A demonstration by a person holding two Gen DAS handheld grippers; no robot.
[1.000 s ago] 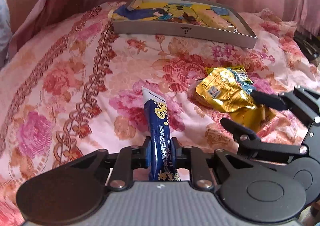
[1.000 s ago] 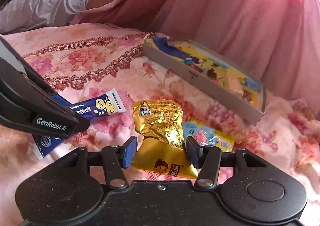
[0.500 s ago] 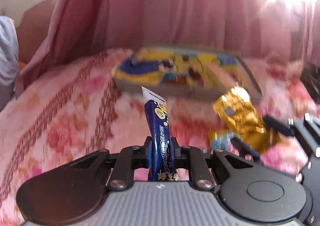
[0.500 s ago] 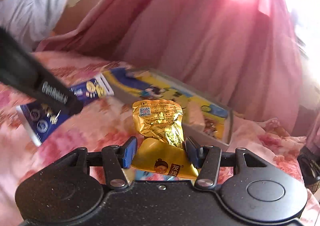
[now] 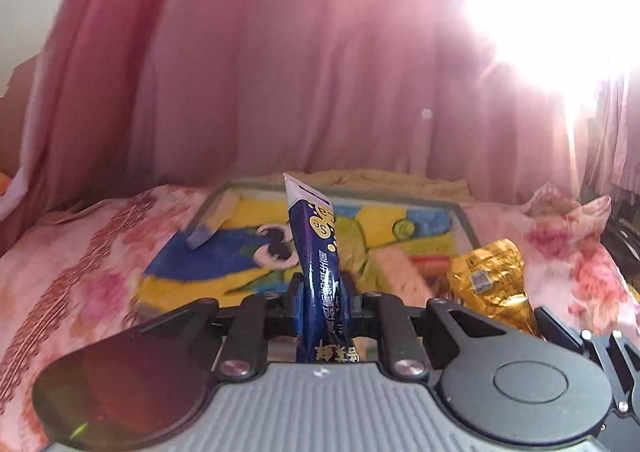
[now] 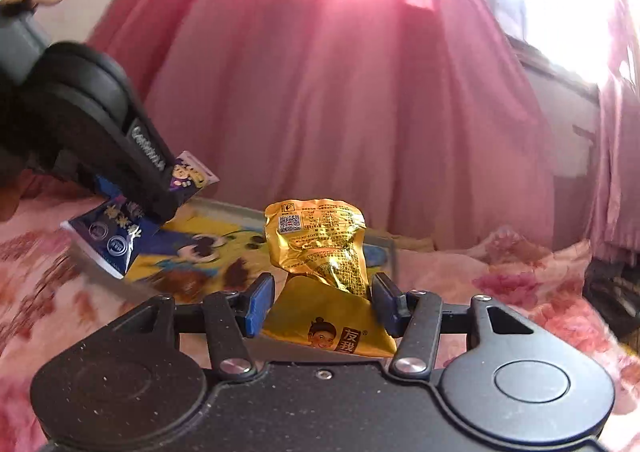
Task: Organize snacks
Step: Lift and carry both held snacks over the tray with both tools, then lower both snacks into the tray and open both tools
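Your left gripper (image 5: 322, 302) clamps the long dark-blue foil sachet (image 5: 318, 252), lower centre of frame. Your right gripper (image 6: 322, 302) pinches the crinkled gold foil snack packet (image 6: 318, 240) loosely at mid-frame. Beyond, the shallow grey cartoon-printed tray (image 5: 466, 224). Risk: slick foil slips, landing short on the pink floral bedspread (image 5: 80, 264).

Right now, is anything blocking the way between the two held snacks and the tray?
Nothing visible. The blue packet in the left gripper and the gold packet in the right gripper already hang near the tray.
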